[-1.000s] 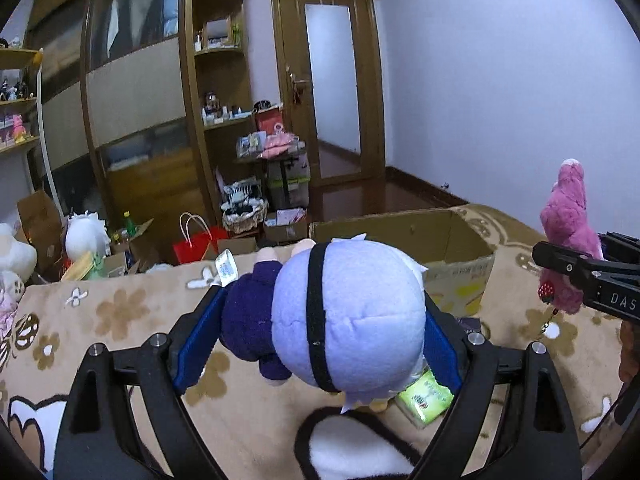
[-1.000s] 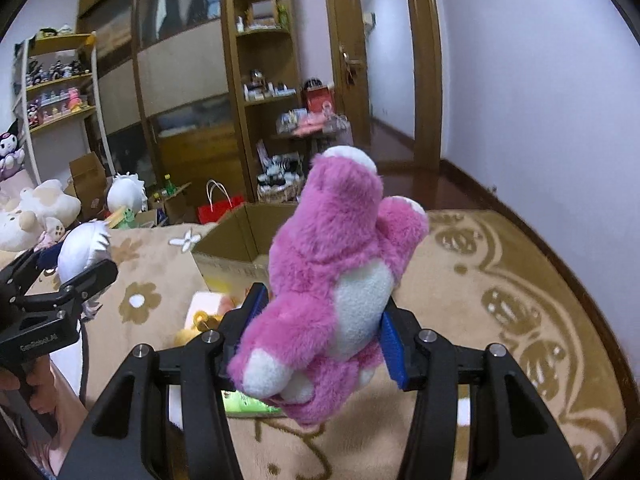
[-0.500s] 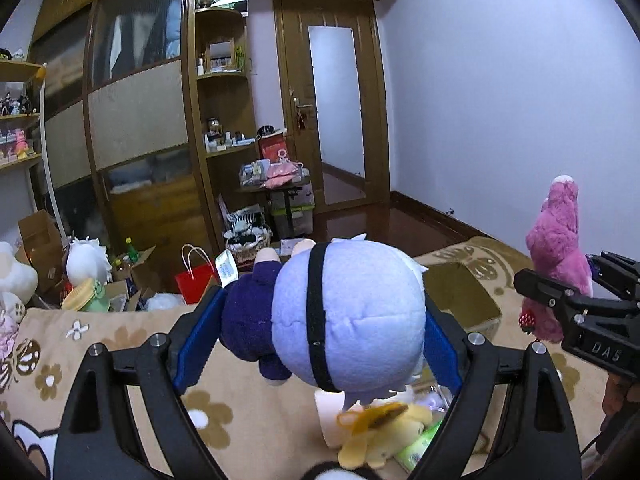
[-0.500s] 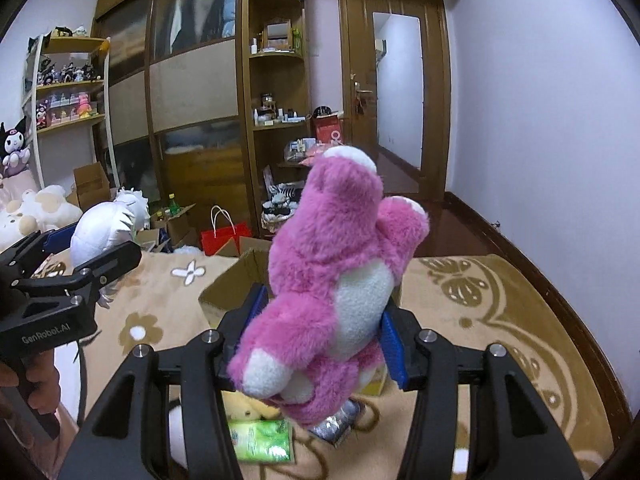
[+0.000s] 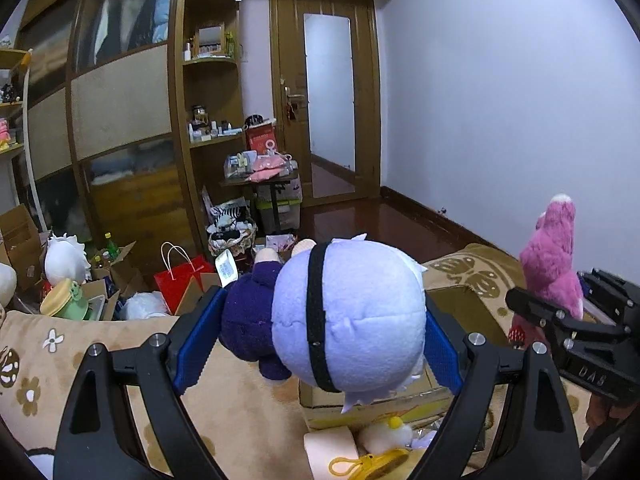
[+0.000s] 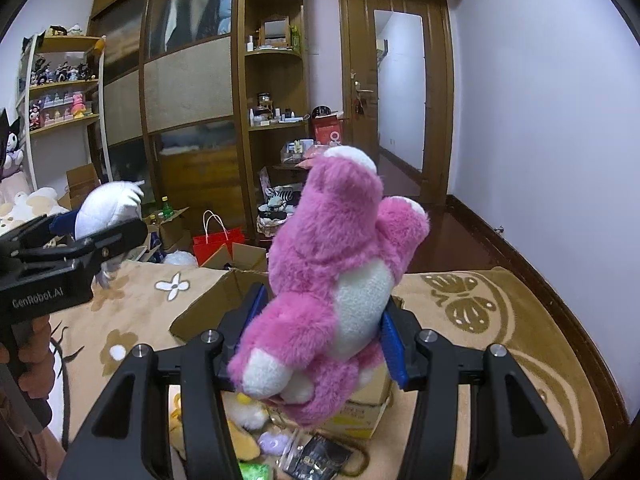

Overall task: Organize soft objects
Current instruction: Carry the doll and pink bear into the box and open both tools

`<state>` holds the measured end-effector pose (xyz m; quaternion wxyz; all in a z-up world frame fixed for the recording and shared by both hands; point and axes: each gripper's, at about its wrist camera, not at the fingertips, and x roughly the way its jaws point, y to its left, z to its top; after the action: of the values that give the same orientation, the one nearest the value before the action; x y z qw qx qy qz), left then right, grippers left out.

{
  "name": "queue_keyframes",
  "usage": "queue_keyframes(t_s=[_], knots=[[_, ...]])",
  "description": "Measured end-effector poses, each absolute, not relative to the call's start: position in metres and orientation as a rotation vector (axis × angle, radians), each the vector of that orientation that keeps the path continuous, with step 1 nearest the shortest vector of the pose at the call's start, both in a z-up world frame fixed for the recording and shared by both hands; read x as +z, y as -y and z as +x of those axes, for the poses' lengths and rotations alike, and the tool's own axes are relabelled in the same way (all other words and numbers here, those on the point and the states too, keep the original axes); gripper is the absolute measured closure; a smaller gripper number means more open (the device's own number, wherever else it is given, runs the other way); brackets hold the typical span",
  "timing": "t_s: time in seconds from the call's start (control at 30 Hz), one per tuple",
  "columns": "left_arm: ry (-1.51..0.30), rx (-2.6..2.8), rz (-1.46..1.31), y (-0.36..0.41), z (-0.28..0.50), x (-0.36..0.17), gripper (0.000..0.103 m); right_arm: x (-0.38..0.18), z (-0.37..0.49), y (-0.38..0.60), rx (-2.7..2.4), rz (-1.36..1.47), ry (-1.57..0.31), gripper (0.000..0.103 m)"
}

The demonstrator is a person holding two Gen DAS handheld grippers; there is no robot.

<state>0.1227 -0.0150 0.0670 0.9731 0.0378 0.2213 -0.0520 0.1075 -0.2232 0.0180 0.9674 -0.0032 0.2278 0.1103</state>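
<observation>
My left gripper (image 5: 316, 336) is shut on a plush doll (image 5: 348, 316) with a pale lilac head, a black band and a dark purple body. It hangs above a tan patterned blanket (image 5: 240, 408). My right gripper (image 6: 320, 340) is shut on a pink plush bear (image 6: 340, 280) with a white belly, held upright. Below and just beyond both toys stands an open cardboard box (image 6: 208, 308), also seen in the left wrist view (image 5: 460, 304). In the left wrist view the pink bear (image 5: 554, 264) shows at the far right; in the right wrist view the lilac doll (image 6: 108, 208) shows at the left.
Small plush toys and packets (image 6: 256, 436) lie on the blanket in front of the box. Beyond the blanket's far edge are a red paper bag (image 5: 180, 280), open cartons and a white plush (image 5: 64, 260). Wooden cabinets, shelves and a door fill the back.
Both grippers have risen and moved forward with their toys. The box now lies lower and nearer in both views, and more of the floor beyond shows.
</observation>
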Motion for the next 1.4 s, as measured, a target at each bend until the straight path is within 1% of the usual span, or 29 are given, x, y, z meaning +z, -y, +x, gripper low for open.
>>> queue_keyframes(t_s=[0.33, 0.57, 0.8, 1.1, 1.17, 1.3, 1.37, 1.4], knots=[[-0.547, -0.143, 0.06, 0.019, 0.16, 0.029, 0.014, -0.004, 0.136, 0.219, 0.223, 0.012, -0.497, 0.047], [-0.597, -0.149, 0.096, 0.025, 0.177, 0.005, 0.014, -0.019, 0.152, 0.219, 0.248, 0.047, -0.535, 0.046], [-0.639, -0.157, 0.11, 0.032, 0.187, -0.011, 0.013, -0.034, 0.162, 0.22, 0.278, 0.07, -0.578, 0.046], [-0.648, -0.154, 0.108, 0.032, 0.189, -0.016, 0.01, -0.046, 0.169, 0.222, 0.269, 0.083, -0.638, 0.046], [-0.665, -0.158, 0.103, 0.031, 0.192, -0.02, 0.01, -0.049, 0.169, 0.225, 0.271, 0.092, -0.645, 0.043], [-0.692, -0.157, 0.09, 0.032, 0.195, -0.027, 0.01, -0.053, 0.173, 0.229, 0.275, 0.116, -0.663, 0.032], [-0.699, -0.161, 0.089, 0.033, 0.196, -0.029, 0.009, -0.055, 0.174, 0.23, 0.271, 0.121, -0.669, 0.029], [-0.698, -0.163, 0.087, 0.033, 0.196, -0.029, 0.008, -0.055, 0.173, 0.23, 0.271, 0.124, -0.669, 0.025]])
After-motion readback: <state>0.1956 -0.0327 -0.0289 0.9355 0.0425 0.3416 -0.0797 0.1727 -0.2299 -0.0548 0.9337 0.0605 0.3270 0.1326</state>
